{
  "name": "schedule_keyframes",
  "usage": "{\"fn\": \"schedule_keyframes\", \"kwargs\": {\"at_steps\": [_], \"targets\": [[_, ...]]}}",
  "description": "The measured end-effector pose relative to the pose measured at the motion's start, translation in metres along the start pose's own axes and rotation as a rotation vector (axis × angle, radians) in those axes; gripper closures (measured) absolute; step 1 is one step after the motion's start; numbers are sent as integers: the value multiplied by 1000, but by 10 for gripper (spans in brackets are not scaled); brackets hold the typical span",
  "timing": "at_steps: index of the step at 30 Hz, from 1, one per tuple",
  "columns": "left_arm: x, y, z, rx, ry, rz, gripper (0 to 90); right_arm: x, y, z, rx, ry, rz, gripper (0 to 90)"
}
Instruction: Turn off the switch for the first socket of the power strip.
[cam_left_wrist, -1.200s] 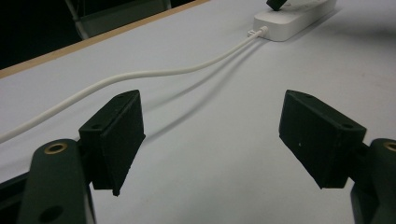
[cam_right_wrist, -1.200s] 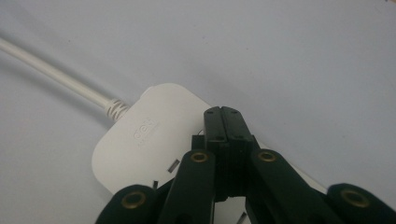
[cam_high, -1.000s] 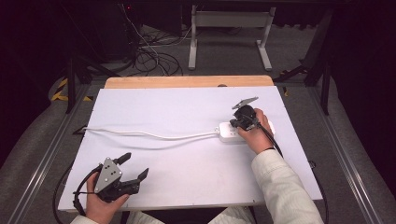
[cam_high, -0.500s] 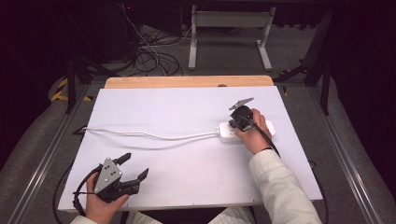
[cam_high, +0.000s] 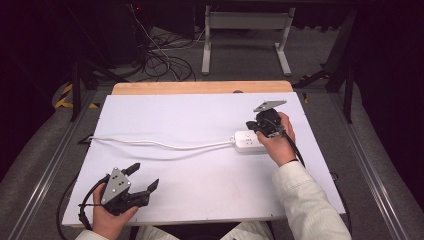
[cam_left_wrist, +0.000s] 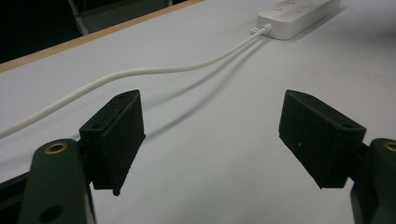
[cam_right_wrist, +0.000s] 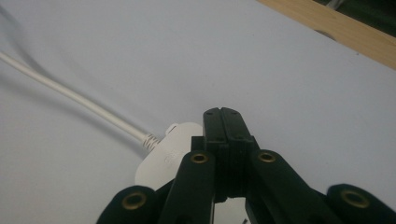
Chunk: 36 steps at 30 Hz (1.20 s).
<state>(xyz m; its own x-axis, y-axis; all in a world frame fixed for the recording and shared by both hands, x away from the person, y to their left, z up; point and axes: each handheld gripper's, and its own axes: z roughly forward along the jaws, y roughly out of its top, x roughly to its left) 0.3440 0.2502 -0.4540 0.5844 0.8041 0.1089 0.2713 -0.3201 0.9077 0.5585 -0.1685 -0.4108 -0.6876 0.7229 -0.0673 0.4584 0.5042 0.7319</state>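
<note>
Since a second ago the right gripper (cam_high: 263, 122) has lifted a little above the power strip (cam_high: 250, 142), while the left gripper (cam_high: 131, 186) has kept its place at the near left corner.

The right gripper's jaws are pressed flat together with nothing between them, poised over the strip's cord end in the right gripper view (cam_right_wrist: 229, 123). This looks like pressing or nudging the strip with the closed tip, so it is best to come straight down on the flat top of the white body (cam_right_wrist: 163, 158) and keep clear of the cord (cam_high: 160, 145), which would let the strip swivel. The left gripper stands wide open and empty, hovering near the board; it could steady the cord if the strip slides.

The strip lies right of centre on the white board (cam_high: 200, 115), its cord running left off the edge. A wooden tabletop (cam_high: 200, 88) shows beyond the board. Farther back, the dim room holds a metal stand (cam_high: 245, 40) and tangled cables (cam_high: 165, 55) on the grey floor.
</note>
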Motion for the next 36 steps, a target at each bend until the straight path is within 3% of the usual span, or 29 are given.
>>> {"fn": "schedule_keyframes", "kwargs": {"at_steps": [18,28,36], "targets": [[0,0,0,-2,-2,-5,224,4,7,-25,-48,2,-17,900],[1,0,-1,-8,-7,-24,218,10,4,-59,-179,29,-22,498],[2,1,-2,-14,-3,-33,216,21,-4,-81,-236,57,-32,375]]}}
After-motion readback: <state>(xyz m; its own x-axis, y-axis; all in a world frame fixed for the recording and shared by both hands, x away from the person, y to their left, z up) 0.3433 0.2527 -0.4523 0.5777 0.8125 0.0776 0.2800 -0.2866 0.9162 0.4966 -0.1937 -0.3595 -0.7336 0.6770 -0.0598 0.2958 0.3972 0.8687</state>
